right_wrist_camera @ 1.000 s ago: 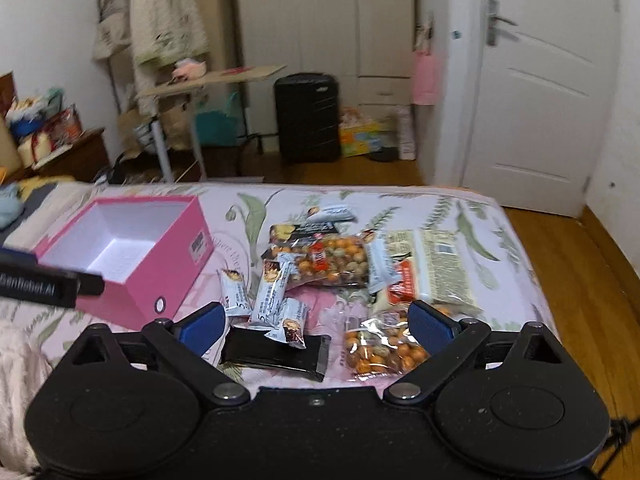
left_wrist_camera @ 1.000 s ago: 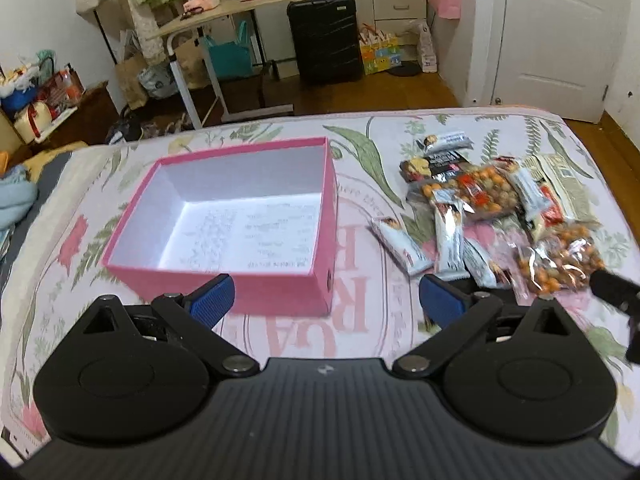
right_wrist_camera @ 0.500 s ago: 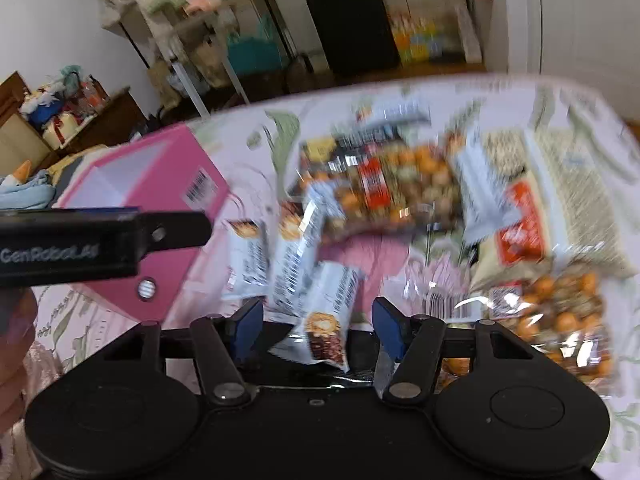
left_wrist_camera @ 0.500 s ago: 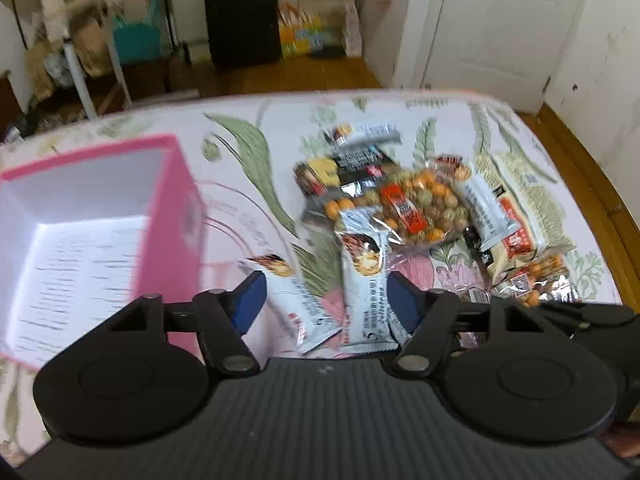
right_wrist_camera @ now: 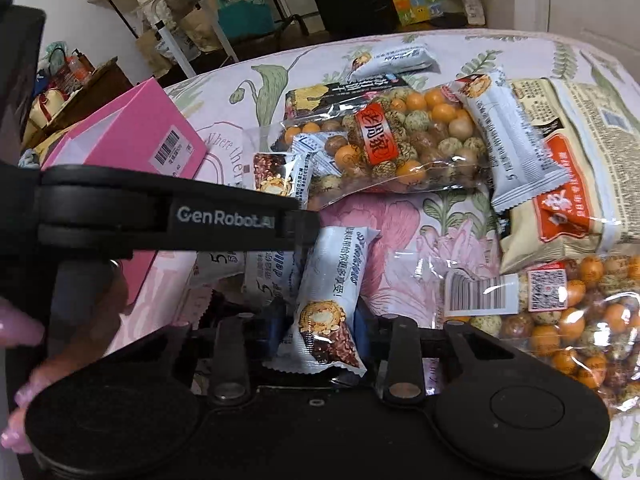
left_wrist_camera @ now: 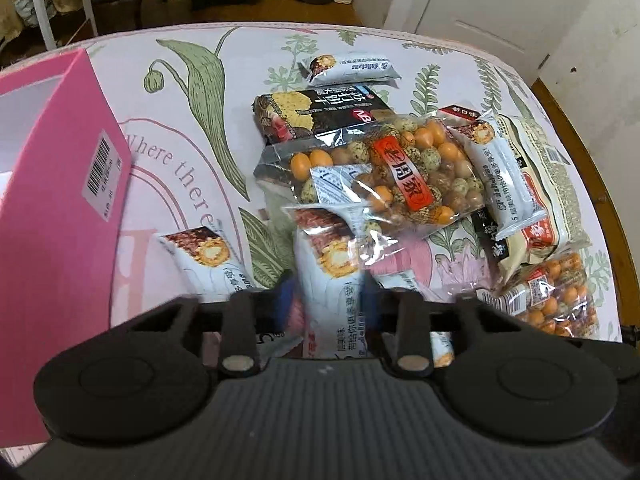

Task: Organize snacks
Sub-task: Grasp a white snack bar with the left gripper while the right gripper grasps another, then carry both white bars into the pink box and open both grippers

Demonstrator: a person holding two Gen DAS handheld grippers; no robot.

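Observation:
Snack packs lie in a heap on the flowered bedspread (left_wrist_camera: 192, 92), beside a pink box (left_wrist_camera: 52, 200). In the left wrist view my left gripper (left_wrist_camera: 326, 300) is closing, its blue pads against both sides of a white snack bar (left_wrist_camera: 332, 264). In the right wrist view my right gripper (right_wrist_camera: 320, 320) is also closing, pads pressing on another white snack bar (right_wrist_camera: 332, 280) that lies lengthwise between them. The left gripper's black body (right_wrist_camera: 160, 216) crosses that view just left of the right one. The pink box (right_wrist_camera: 132, 136) stands behind it.
A clear bag of coated nuts (left_wrist_camera: 400, 168), a dark cracker pack (left_wrist_camera: 316, 116), a beige packet (right_wrist_camera: 568, 168), a second nut bag (right_wrist_camera: 580, 312) and more white bars (left_wrist_camera: 200, 256) crowd the bedspread. A person's hand (right_wrist_camera: 24, 332) holds the left gripper. The bed's edge and wooden floor (left_wrist_camera: 600, 152) lie right.
Both grippers came down and forward from above the bed onto the snack heap, and their jaws went from wide open to closed around a white bar each. The pink box slid to the left edge.

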